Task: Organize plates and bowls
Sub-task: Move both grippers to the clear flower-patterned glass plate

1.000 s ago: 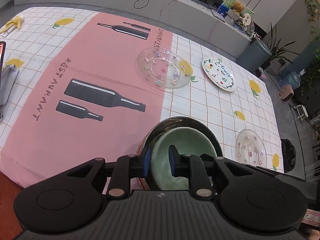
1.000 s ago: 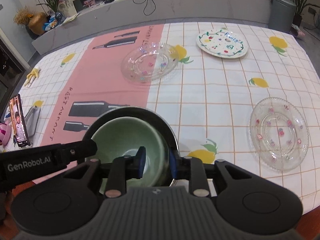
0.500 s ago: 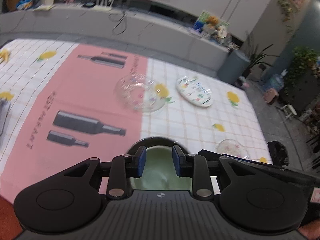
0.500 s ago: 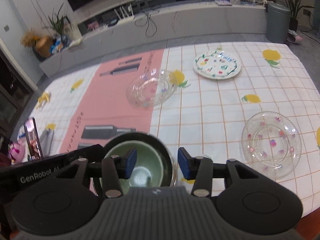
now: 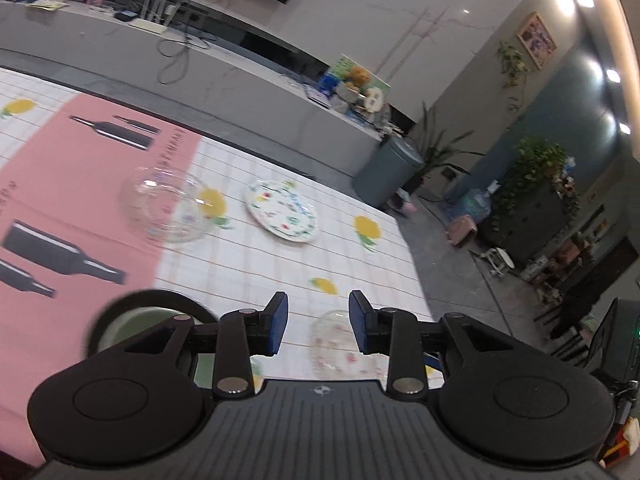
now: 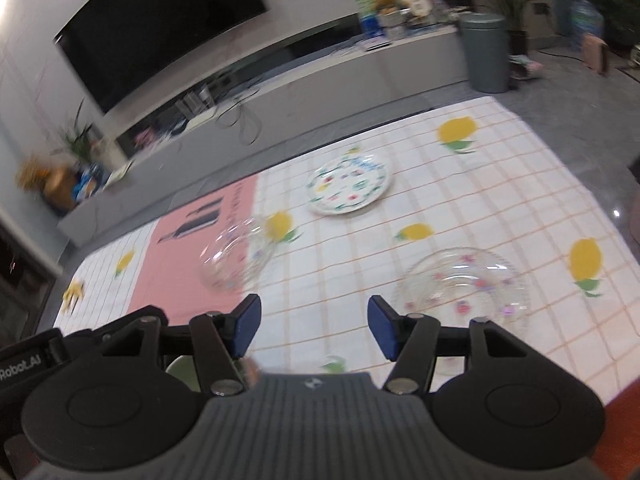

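Both grippers are free of the bowls. The left gripper (image 5: 318,322) has its jaws a modest way apart, having just been opening, with nothing between the pads; the right gripper (image 6: 314,330) stands wider, also just opened, and holds nothing.

The green bowl (image 5: 134,322) sits nested inside the dark bowl (image 5: 120,304) on the tablecloth (image 5: 256,264), at about 9 o'clock from the left fingertips in the left wrist view; in the right wrist view only a sliver shows at 8 o'clock.

Three plates lie loose. The near clear glass plate (image 6: 460,284) with small coloured flowers is at roughly 1 o'clock of the right gripper, just ahead of its right finger (image 6: 382,330); in the left wrist view it lies just past and between the fingertips. It looks the likely next pick, and both hands are close to it. The far clear glass plate (image 6: 236,256) straddles the pink panel's edge at 11 o'clock, and the white painted plate (image 6: 348,184) lies at 12 o'clock, well beyond. All three are empty
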A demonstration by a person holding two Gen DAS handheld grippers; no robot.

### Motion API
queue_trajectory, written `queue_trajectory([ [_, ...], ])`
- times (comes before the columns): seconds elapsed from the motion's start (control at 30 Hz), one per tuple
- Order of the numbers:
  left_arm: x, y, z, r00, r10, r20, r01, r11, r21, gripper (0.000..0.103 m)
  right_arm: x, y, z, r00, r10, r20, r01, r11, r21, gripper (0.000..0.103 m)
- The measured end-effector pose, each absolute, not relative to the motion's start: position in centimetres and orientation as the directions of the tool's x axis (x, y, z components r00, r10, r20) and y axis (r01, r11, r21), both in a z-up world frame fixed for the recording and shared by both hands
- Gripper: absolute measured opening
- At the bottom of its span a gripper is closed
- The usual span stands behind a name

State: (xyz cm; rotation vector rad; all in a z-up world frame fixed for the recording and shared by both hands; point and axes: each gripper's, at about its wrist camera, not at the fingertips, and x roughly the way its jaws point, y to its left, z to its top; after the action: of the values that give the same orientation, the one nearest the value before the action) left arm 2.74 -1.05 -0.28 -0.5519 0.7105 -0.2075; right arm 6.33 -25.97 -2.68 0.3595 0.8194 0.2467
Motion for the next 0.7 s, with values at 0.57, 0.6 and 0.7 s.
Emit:
queue_trajectory([
  [0.57, 8.5, -11.0, -5.5, 0.620, -0.364, -0.695, 0.042, 0.900, -0.434, 0.039, 7.4, -37.4, -9.4, 0.635, 0.241, -0.734, 0.184, 0.875, 0.447, 0.061],
  [0.6, 8.8, -11.4, -5.8, 0.616, -0.361, -0.700, 0.046, 0.903, -0.426, 0.039, 7.6, -37.8, -10.0, 0.631, 0.243, -0.737, 0.193, 0.871, 0.452, 0.061],
  [0.7, 10.0, -12.3, -7.1, 0.608, -0.334, -0.720, 0.027, 0.915, -0.402, 0.039, 8.2, -38.8, -11.6, 0.622, 0.248, -0.743, 0.218, 0.856, 0.469, 0.059],
])
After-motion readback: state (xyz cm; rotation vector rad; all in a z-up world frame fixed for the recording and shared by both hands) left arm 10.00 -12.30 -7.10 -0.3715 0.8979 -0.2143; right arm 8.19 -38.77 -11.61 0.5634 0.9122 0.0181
